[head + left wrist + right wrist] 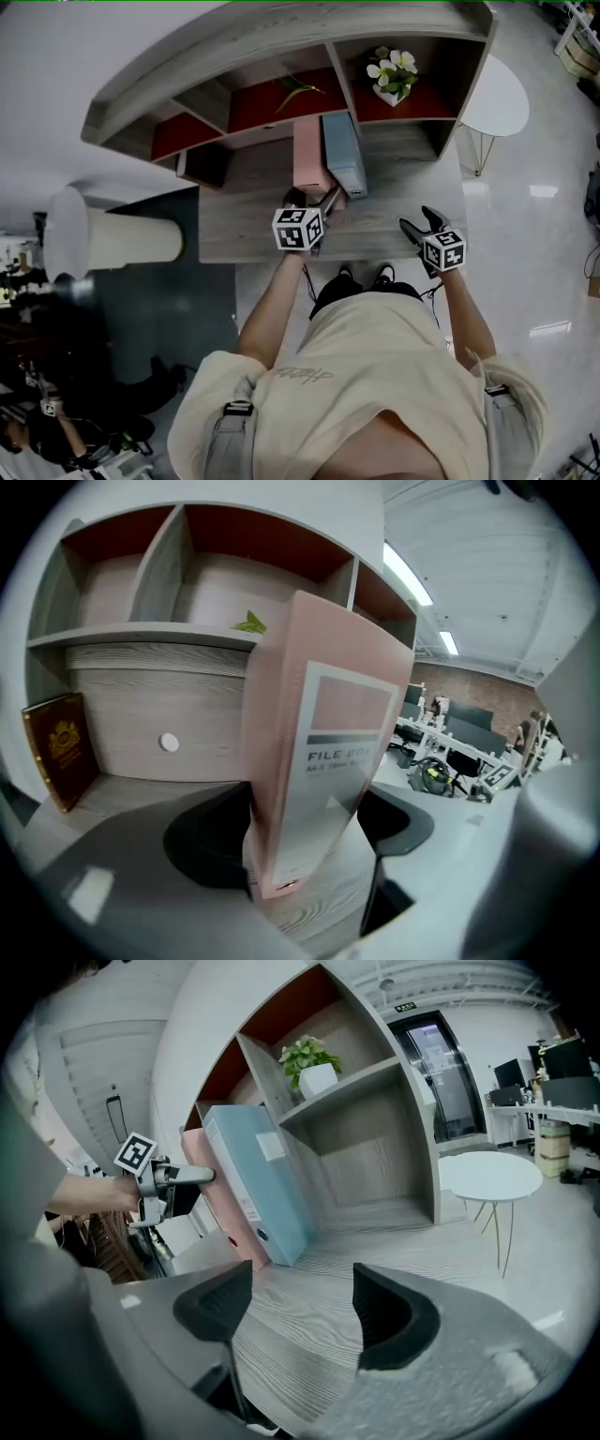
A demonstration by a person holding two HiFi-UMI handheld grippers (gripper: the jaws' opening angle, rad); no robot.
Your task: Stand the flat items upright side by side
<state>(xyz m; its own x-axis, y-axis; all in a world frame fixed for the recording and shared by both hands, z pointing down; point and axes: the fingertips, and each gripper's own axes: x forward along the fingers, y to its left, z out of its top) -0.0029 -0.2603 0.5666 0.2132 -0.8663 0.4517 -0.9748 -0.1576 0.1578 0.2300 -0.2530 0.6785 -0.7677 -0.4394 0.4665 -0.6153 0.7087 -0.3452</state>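
Two file boxes stand upright side by side on the wooden desk (242,225), against the shelf unit: a pink file box (307,155) (319,761) (208,1194) and a light blue file box (343,150) (253,1180) to its right. My left gripper (314,200) (305,841) straddles the pink box's near end. Its jaws stand wide, with a gap showing on the right side. My right gripper (422,225) (300,1302) hovers open over bare desk right of the boxes, with nothing between its fingers.
The shelf unit (281,37) rises behind the desk. A potted plant (392,75) (311,1063) sits in its right compartment. A dark red book (61,747) leans at the lower left. A round white side table (497,98) (492,1177) stands to the right.
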